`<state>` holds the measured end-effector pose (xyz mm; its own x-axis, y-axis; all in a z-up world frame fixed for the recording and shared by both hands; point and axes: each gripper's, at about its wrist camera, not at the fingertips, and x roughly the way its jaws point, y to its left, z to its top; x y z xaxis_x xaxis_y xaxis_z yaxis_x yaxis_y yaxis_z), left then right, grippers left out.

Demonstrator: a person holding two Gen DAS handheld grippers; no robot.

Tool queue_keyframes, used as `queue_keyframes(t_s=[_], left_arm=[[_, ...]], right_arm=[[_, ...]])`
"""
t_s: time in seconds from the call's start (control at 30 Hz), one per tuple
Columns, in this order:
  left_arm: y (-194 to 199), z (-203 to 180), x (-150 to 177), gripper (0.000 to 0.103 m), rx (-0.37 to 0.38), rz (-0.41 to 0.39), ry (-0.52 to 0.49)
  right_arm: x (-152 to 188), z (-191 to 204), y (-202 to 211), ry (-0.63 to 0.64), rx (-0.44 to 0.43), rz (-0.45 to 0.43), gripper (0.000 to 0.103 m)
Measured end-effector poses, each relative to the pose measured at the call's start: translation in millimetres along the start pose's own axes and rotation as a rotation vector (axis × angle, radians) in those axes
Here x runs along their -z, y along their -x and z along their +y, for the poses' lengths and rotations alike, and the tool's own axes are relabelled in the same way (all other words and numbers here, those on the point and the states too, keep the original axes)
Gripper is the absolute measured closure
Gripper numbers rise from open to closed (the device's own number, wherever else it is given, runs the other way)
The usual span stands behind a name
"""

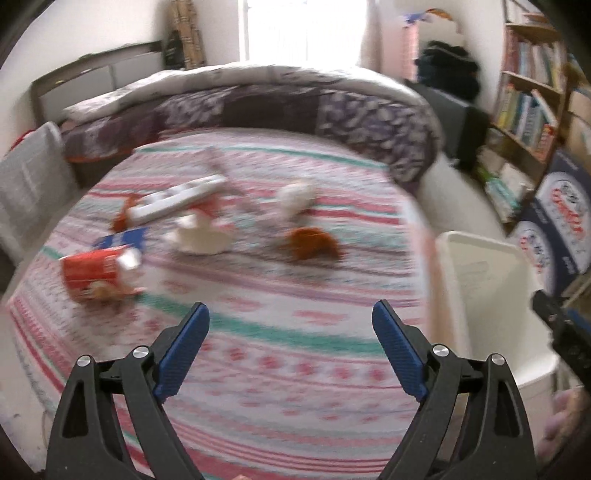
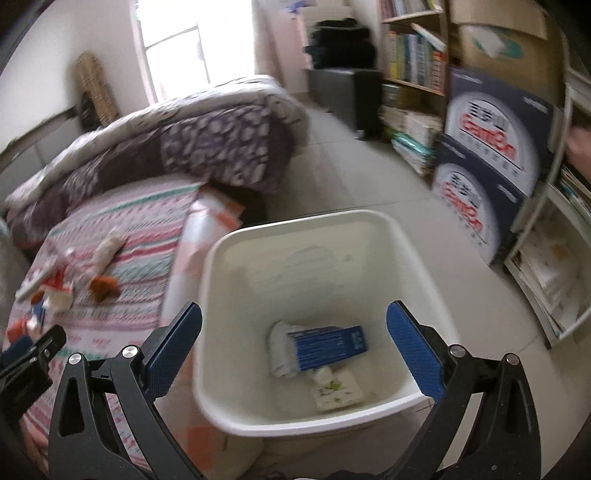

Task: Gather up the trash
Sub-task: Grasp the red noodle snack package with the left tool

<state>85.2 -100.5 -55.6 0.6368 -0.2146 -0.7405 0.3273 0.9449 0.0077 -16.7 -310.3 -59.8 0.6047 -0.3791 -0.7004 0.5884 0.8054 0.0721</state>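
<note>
A: Our left gripper (image 1: 291,314) stands wide with nothing between its blue pads, hovering over the striped bedsheet (image 1: 258,354) and aimed down toward the litter. Our right gripper (image 2: 295,317) is just as wide and just as bare, hanging above the white bin (image 2: 218,280).

B: So we're between pickups, by our reckoning. The bin already holds a blue box (image 2: 328,347), a crumpled white wrapper (image 2: 280,350) and a pale printed packet (image 2: 336,393).

A: And plenty is left on the bed. Nearest our left gripper is the red carton (image 1: 94,273), lying on its side, well apart from the pads. Behind it lie a blue scrap (image 1: 123,238), a long white box (image 1: 177,199), a white paper cup (image 1: 201,240), a rust-brown scrap (image 1: 312,243) and a pale lump (image 1: 297,197) we can't make out through the blur.

B: Then the next move, as we judge it, calls for reaching up and to the left until the red carton sits between the pads, then closing across its narrower side. It looks light and half crushed, so a gentle squeeze should do.

A: The bin stands on the tiled floor (image 2: 354,177), just beside the bed's edge, so the carry is short.

B: Round us: a folded purple quilt (image 1: 295,107) along the far side of the bed, a bright window (image 1: 303,29), a bookshelf (image 1: 528,96), and stacked dark-blue printed boxes (image 2: 495,155) against it.
</note>
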Motion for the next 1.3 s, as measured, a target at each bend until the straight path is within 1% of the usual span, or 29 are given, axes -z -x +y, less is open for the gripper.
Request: queue_keyframes(t_s=[0.1, 0.2, 0.27, 0.33, 0.4, 0.47, 0.5, 0.57, 0.6, 0.67, 0.73, 0.77, 0.8, 0.83, 0.9, 0.97, 1.0, 1.1, 1.13, 1.2, 1.23, 1.3], left_arm=[[-12, 37, 3, 0.014, -0.081, 0.03, -0.029], [-23, 77, -3, 0.014, -0.163, 0.048, -0.079], [-29, 98, -11, 0.014, -0.19, 0.064, -0.13], [-40, 112, -20, 0.014, -0.212, 0.098, -0.228], [-52, 119, -23, 0.014, -0.219, 0.13, -0.344], [-67, 123, -22, 0.013, -0.193, 0.184, -0.453], [-77, 123, -20, 0.011, -0.193, 0.206, -0.536], [-88, 124, -20, 0.01, -0.186, 0.232, -0.616], [-93, 127, -23, 0.01, -0.156, 0.249, -0.618], [-100, 137, -34, 0.01, -0.09, 0.275, -0.576], [-104, 147, -38, 0.012, -0.049, 0.286, -0.525], [-105, 154, -40, 0.025, -0.014, 0.294, -0.478], [-105, 163, -41, 0.034, 0.048, 0.301, -0.4], [-102, 171, -41, 0.044, 0.077, 0.294, -0.336], [-96, 184, -36, 0.046, 0.104, 0.271, -0.251], [-86, 193, -31, 0.047, 0.142, 0.258, -0.19], [-82, 198, -29, 0.047, 0.171, 0.272, -0.143], [-68, 208, -20, 0.046, 0.222, 0.29, -0.011], [-66, 211, -19, 0.044, 0.231, 0.308, 0.038], [-69, 221, -14, 0.031, 0.234, 0.357, 0.13], [-67, 220, -11, 0.023, 0.237, 0.367, 0.152], [-64, 225, -10, 0.021, 0.241, 0.366, 0.166]], right_arm=[[6, 25, -2, 0.074, -0.029, 0.02, 0.007], [8, 42, -4, 0.12, -0.043, 0.033, 0.007], [10, 53, -7, 0.144, -0.055, 0.042, 0.007], [10, 64, -10, 0.168, -0.064, 0.049, 0.007], [10, 75, -13, 0.196, -0.075, 0.053, 0.007], [9, 84, -18, 0.22, -0.081, 0.059, 0.007], [8, 88, -20, 0.231, -0.085, 0.062, 0.007], [7, 96, -24, 0.246, -0.096, 0.072, 0.007], [6, 100, -27, 0.254, -0.103, 0.079, 0.007], [4, 107, -32, 0.268, -0.109, 0.087, 0.007], [3, 115, -37, 0.282, -0.124, 0.102, 0.007], [1, 118, -39, 0.285, -0.134, 0.11, 0.007], [0, 120, -42, 0.284, -0.142, 0.115, 0.007], [-1, 122, -44, 0.283, -0.149, 0.121, 0.007], [-4, 127, -48, 0.284, -0.154, 0.128, 0.007], [-4, 132, -49, 0.289, -0.162, 0.13, 0.007], [-4, 135, -48, 0.293, -0.169, 0.13, 0.007], [0, 143, -47, 0.299, -0.182, 0.132, 0.007], [2, 145, -47, 0.3, -0.186, 0.136, 0.007], [6, 148, -48, 0.3, -0.191, 0.147, 0.007], [8, 149, -47, 0.3, -0.195, 0.154, 0.007], [11, 151, -44, 0.307, -0.203, 0.155, 0.007]])
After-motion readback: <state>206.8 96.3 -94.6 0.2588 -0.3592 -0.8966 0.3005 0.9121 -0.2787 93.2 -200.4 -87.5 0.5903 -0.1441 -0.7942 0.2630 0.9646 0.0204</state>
